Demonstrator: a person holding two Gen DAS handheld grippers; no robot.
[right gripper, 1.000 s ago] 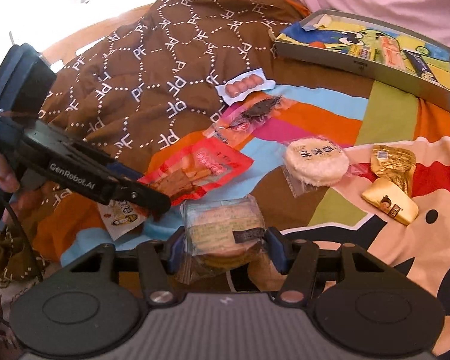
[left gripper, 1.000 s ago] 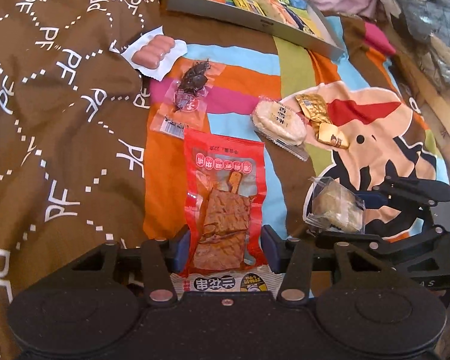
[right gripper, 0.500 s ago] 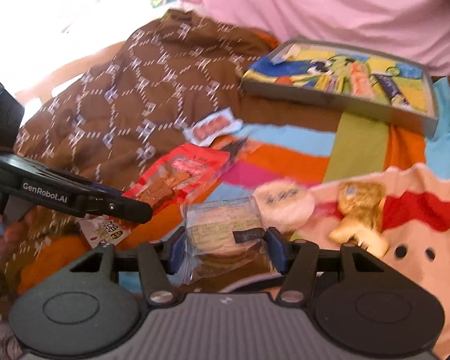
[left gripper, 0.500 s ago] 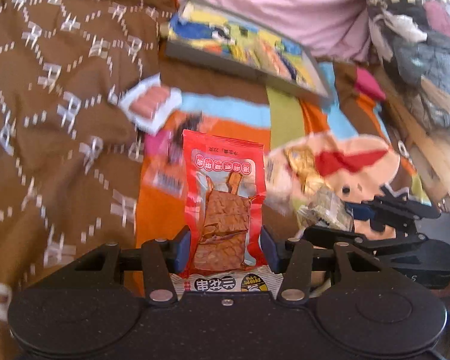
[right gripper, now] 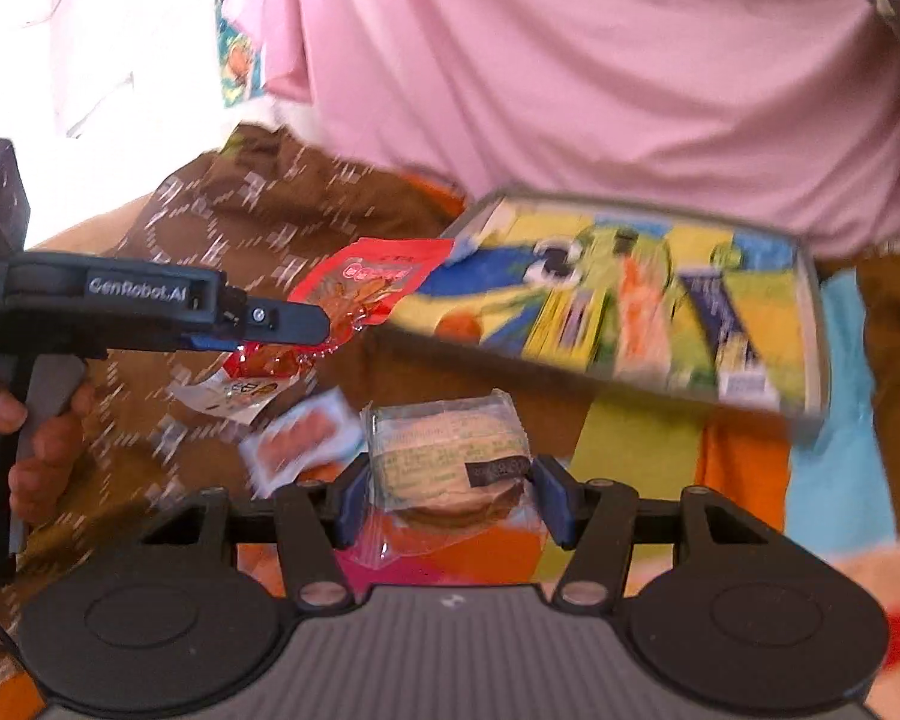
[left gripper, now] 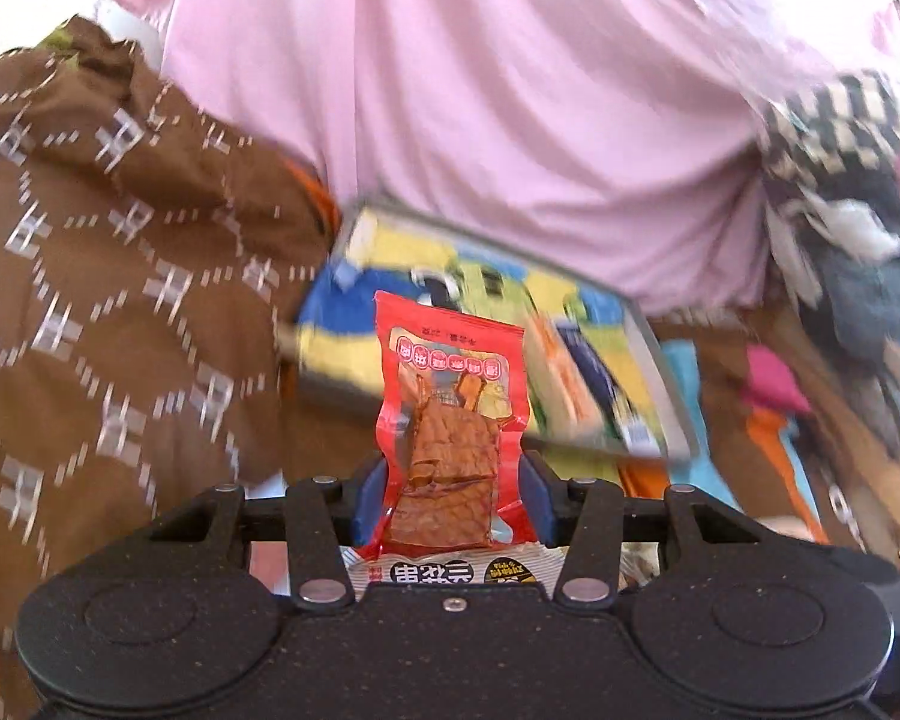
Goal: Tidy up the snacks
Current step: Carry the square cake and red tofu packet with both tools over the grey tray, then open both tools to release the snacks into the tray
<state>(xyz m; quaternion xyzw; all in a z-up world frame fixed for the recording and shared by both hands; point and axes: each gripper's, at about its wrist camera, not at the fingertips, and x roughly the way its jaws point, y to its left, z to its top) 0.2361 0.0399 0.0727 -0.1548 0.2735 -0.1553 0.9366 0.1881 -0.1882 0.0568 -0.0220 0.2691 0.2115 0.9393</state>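
My left gripper [left gripper: 450,498] is shut on a red snack pouch [left gripper: 447,414] of brown tofu pieces, held up in the air in front of the grey tray [left gripper: 654,354] with its cartoon lining. In the right wrist view the same left gripper [right gripper: 306,324] shows from the side, the red pouch [right gripper: 366,282] hanging near the tray's left corner. My right gripper [right gripper: 450,498] is shut on a clear-wrapped biscuit pack [right gripper: 444,456], below the tray's near rim [right gripper: 570,384]. Several flat packets lie inside the tray.
A white pack of small sausages [right gripper: 297,447] lies on the bedding under the left gripper. A brown patterned blanket [left gripper: 102,312] covers the left side. Pink fabric [left gripper: 510,120] rises behind the tray. A pile of clothes [left gripper: 858,252] sits at the right. A hand [right gripper: 36,450] grips the left tool.
Both grippers have risen and moved forward toward the tray, each carrying its snack. The snacks left on the striped cover have dropped out of view.
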